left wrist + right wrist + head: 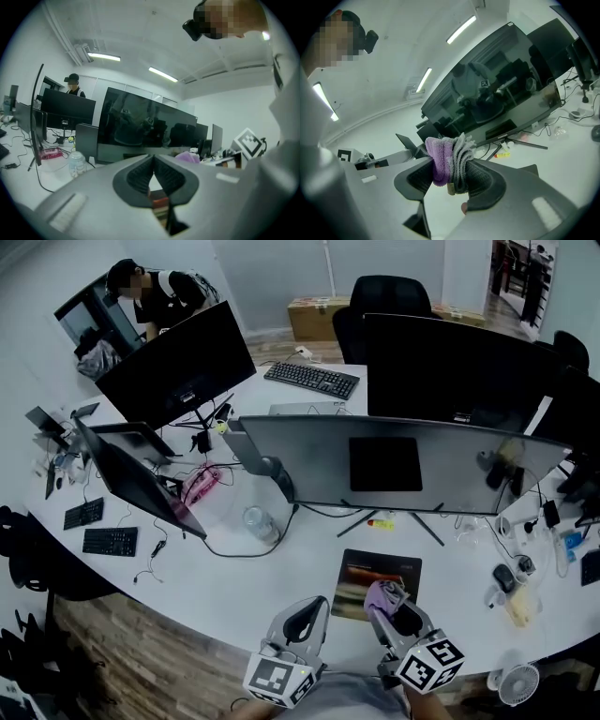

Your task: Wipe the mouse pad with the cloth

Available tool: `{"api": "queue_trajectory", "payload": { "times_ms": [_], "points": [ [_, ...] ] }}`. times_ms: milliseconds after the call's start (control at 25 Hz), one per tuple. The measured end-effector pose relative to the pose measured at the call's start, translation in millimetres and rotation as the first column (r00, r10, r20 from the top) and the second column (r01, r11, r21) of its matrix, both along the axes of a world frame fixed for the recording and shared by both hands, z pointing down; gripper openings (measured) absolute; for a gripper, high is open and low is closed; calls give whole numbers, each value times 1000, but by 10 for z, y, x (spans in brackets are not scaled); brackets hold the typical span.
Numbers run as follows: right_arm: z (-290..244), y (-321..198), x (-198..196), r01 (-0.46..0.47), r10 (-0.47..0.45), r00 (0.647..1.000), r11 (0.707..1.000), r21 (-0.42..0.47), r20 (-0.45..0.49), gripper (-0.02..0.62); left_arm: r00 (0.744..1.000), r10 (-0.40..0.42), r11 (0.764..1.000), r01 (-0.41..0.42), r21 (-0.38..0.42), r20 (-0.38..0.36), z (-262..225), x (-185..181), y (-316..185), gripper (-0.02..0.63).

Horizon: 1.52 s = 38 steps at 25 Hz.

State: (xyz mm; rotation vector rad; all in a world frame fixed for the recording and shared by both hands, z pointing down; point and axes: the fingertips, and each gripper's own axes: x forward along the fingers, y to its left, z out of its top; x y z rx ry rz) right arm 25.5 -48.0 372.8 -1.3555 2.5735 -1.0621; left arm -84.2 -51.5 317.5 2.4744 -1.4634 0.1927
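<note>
The white curved bench stands on a wood floor in an office. A wide monitor sits at its centre. The mouse pad lies flat on the bench just in front of the monitor's stand. A water bottle stands left of the monitor and a keyboard lies behind it.

Only the head view shows the mouse pad's position. In it the right gripper is above the pad's near edge and the left gripper is just left of the pad.

Only the right gripper view shows the grasp: a folded purple and grey cloth is clamped between the jaws. The left gripper view shows its jaws pressed together with nothing between them, and also ceiling light strips.
</note>
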Motion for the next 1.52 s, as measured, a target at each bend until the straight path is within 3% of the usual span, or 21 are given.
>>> {"api": "queue_trajectory", "payload": {
  "times_ms": [320, 520, 680, 800, 1000, 1240, 1520],
  "points": [
    [355, -320, -176, 29, -29, 1000, 997, -74, -6, 195, 1000, -5, 1000, 5, 1, -13, 12, -73, -178, 0],
    [755, -587, -335, 56, -49, 998, 985, -165, 44, 195, 1000, -23, 1000, 23, -11, -18, 65, -148, -283, 0],
    [1204, -743, -416, 87, -78, 996, 959, -270, 42, 195, 998, -26, 999, 25, -25, -49, 70, -149, -285, 0],
    [1488, -848, -511, 106, -69, 991, 929, -355, 115, 195, 997, -39, 998, 36, -47, -63, 82, -187, -310, 0],
    [1811, -999, -646, 123, -64, 987, 889, -440, 147, 195, 994, -82, 996, 79, -34, -69, 142, -333, -421, 0],
    [2089, -1000, -719, 139, -72, 985, 867, -478, 155, 193, 995, -78, 995, 74, -67, -59, 272, -287, -342, 0],
    [2205, -1298, -774, 120, -34, 983, 859, -497, 180, 193, 996, -69, 997, 66, -46, -52, 284, -262, -402, 0]
  ]
}}
